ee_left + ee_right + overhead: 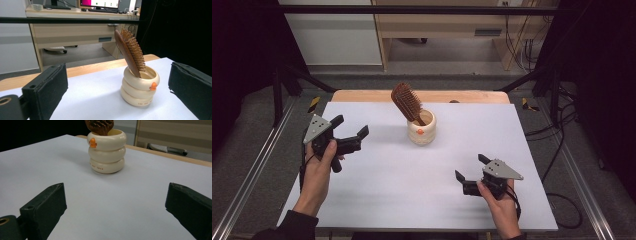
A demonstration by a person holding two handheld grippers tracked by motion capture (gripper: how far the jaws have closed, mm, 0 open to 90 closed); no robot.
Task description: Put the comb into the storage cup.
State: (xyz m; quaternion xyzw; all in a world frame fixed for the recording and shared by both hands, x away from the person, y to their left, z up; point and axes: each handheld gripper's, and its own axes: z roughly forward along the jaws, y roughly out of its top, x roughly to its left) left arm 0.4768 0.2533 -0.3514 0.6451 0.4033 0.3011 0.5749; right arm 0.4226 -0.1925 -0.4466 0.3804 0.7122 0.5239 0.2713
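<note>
Hairbrush (406,102) standing tilted in cup (421,131) at table's (377,200) far middle; left gripper (349,129) left of cup; right gripper (471,169) nearer, right

Brown hairbrush (406,102), cream cup (421,129) with orange, perhaps beak-shaped, spot.

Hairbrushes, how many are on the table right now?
1. A brown wooden hairbrush stands handle-down in the cream ringed cup near the table's far middle, leaning toward the left gripper. Anything lower inside the cup is hidden.
</note>
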